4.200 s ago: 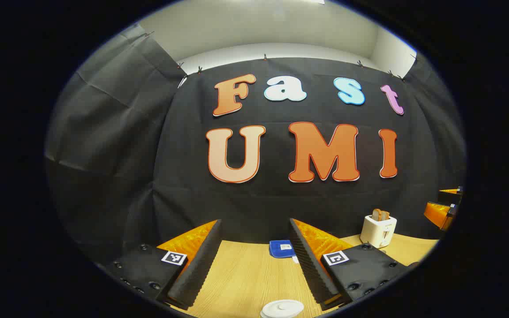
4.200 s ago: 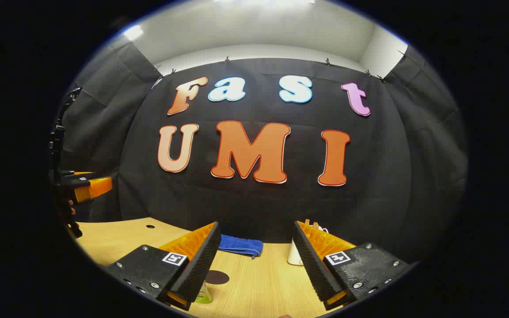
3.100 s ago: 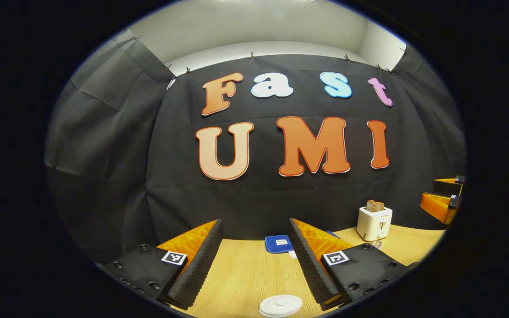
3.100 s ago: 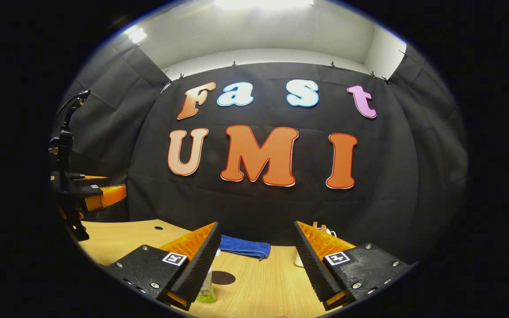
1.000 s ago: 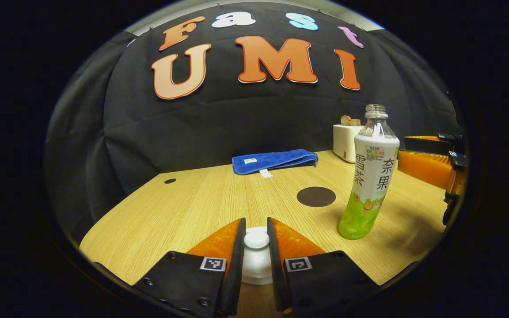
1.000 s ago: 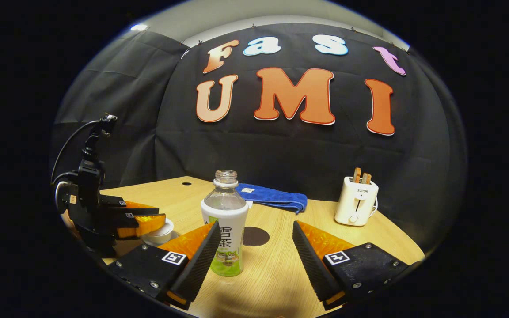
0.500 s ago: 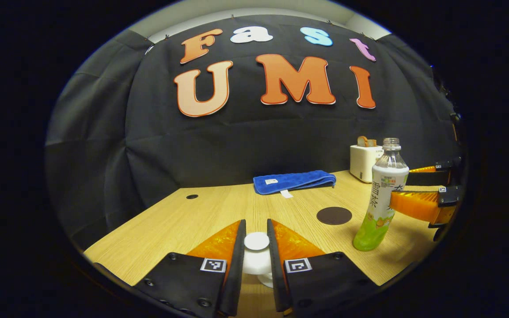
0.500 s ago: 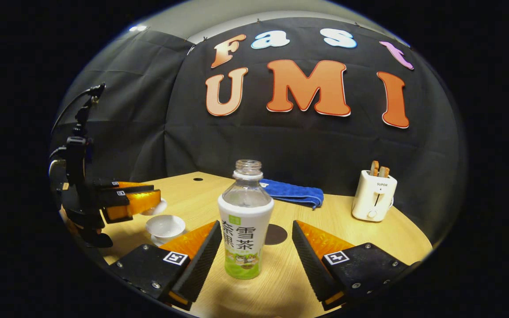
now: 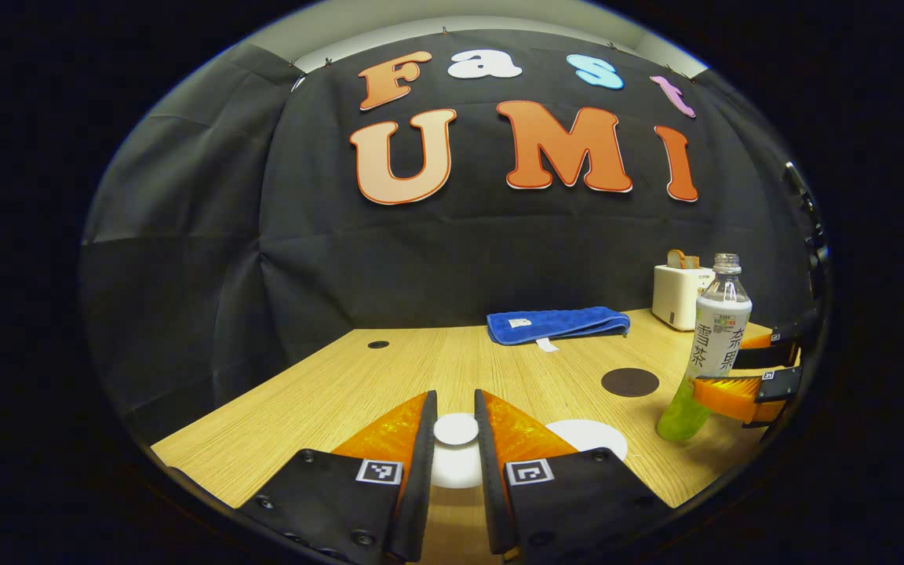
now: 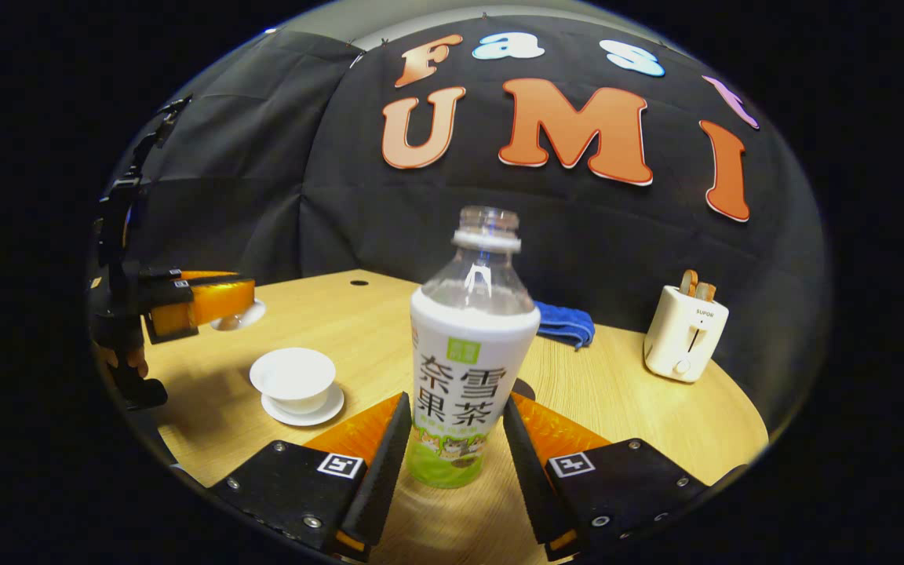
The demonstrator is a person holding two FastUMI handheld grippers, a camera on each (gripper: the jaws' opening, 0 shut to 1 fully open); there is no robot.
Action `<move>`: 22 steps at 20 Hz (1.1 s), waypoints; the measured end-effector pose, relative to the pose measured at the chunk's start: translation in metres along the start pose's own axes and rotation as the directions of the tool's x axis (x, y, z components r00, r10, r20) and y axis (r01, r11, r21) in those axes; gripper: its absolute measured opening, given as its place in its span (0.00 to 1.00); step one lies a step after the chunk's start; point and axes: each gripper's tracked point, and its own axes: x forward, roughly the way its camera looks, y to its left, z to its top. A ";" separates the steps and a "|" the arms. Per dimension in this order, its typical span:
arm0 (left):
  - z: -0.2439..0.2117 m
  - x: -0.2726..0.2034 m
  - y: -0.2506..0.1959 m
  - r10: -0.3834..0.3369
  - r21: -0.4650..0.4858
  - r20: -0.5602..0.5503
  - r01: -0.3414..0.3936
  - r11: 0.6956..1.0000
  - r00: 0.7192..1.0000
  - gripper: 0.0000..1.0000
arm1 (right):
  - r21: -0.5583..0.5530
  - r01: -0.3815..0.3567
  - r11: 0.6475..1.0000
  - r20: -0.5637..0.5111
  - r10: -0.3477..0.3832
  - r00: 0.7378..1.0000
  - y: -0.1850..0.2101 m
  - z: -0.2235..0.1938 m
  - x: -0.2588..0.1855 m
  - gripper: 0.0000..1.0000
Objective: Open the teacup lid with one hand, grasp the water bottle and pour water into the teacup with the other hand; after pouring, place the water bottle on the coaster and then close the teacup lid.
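Observation:
My left gripper (image 9: 456, 396) is shut on the knob of the white teacup lid (image 9: 456, 463) and holds it above the table. Just to its right shows the rim of the open white teacup (image 9: 587, 435). In the right gripper view the teacup (image 10: 295, 379) stands uncovered on its saucer (image 10: 307, 412), with the left gripper (image 10: 220, 302) and the lid (image 10: 240, 316) up and to its left. The uncapped water bottle (image 10: 472, 329) stands upright on the table with my right gripper (image 10: 454, 402) shut on its lower part. A dark round coaster (image 9: 630, 381) lies beyond the bottle (image 9: 715, 333).
A folded blue towel (image 9: 558, 323) lies at the back of the wooden table (image 9: 326, 392). A white toaster (image 10: 686, 329) with bread stands at the back right. A small hole (image 9: 378, 344) marks the tabletop at the far left. A hand (image 10: 134, 361) holds the left gripper.
Both grippers came down to the table. The left one shut on the lid and lifted it off the cup to the left. The right one moved forward around the bottle and shut on it.

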 end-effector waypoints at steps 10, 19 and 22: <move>-0.011 -0.003 0.018 0.011 -0.034 0.000 -0.011 0.999 1.000 0.34 | -0.086 0.040 0.995 0.025 -0.038 0.999 -0.006 0.023 0.001 0.63; -0.019 -0.012 0.038 0.038 -0.052 -0.003 -0.038 0.998 0.999 0.34 | -0.544 0.136 0.828 0.096 -0.100 0.990 0.000 0.041 0.001 0.63; -0.024 -0.015 0.035 0.029 -0.077 -0.008 -0.030 0.997 1.000 0.34 | -0.613 0.125 0.780 0.078 -0.097 0.992 0.011 0.034 0.006 0.63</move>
